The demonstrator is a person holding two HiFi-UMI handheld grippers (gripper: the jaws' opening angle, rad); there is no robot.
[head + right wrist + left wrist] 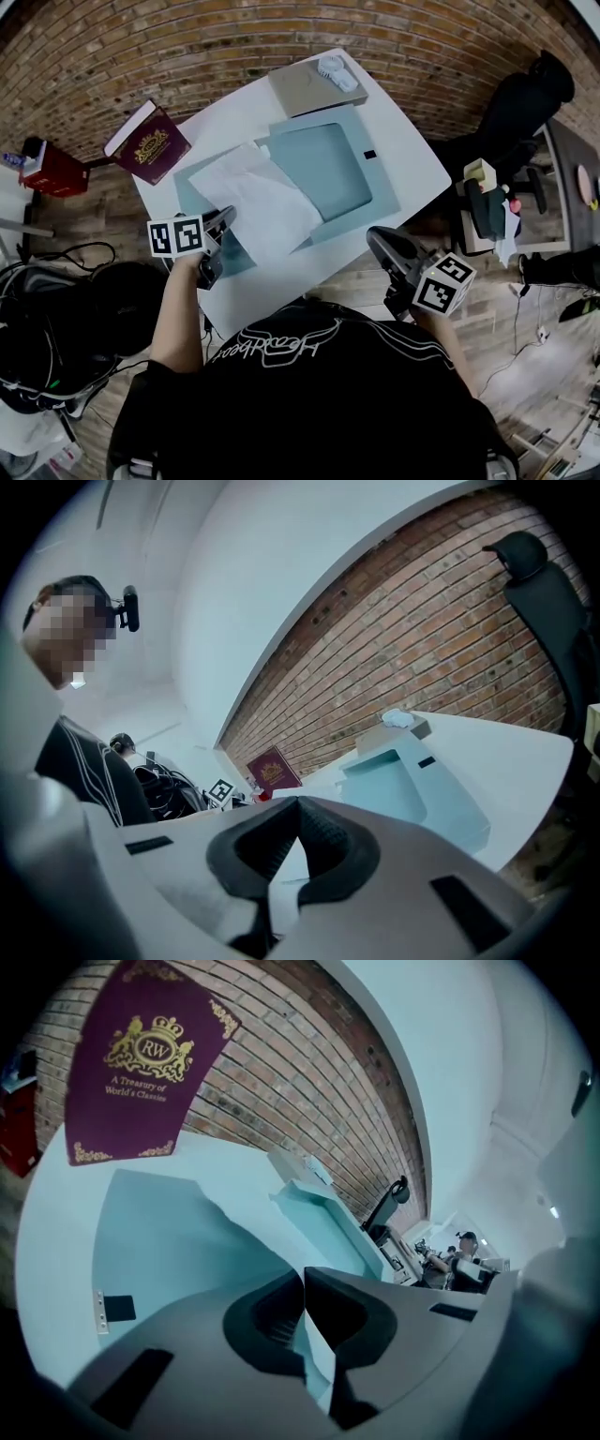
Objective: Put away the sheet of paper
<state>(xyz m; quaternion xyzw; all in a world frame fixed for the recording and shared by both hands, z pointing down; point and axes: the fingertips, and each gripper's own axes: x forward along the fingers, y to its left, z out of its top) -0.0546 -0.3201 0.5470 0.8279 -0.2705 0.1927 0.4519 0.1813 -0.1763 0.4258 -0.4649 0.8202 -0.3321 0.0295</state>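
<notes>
Head view, near to far.

- Left gripper (225,220): at 7 o'clock of the sheet, on its near-left corner. Its own view shows the pads pressed together with a thin pale strip running between them. This is read as the sheet's edge pinched in the jaws, though the strip is narrow and the reading is not certain.
- Right gripper (375,236): at 4 o'clock of the sheet, over the table's near edge and near the folder's near corner, apart from the paper. Its own view shows the fingertips meeting with nothing between them.
- Sheet of paper (262,202): white, lying slantwise across the left part of the pale blue folder (328,164). Its near-left corner is at the left gripper, and its far edge reaches towards 12 o'clock. In the left gripper view the sheet rises off the folder towards the jaws.
- Folder: lies open on the white table (412,159), with a small black tab on its right border.
- Maroon book (150,142): gold crest on the cover, at 10 o'clock of the sheet by the table's left corner.
- Red box (54,169): further out at 9 o'clock, off the table.
- Tan pad (302,86): at 12 o'clock on the far end of the table, with a small white object (337,72) on top.
- Black office chair (520,108): at 2 o'clock, beyond the table.
</notes>
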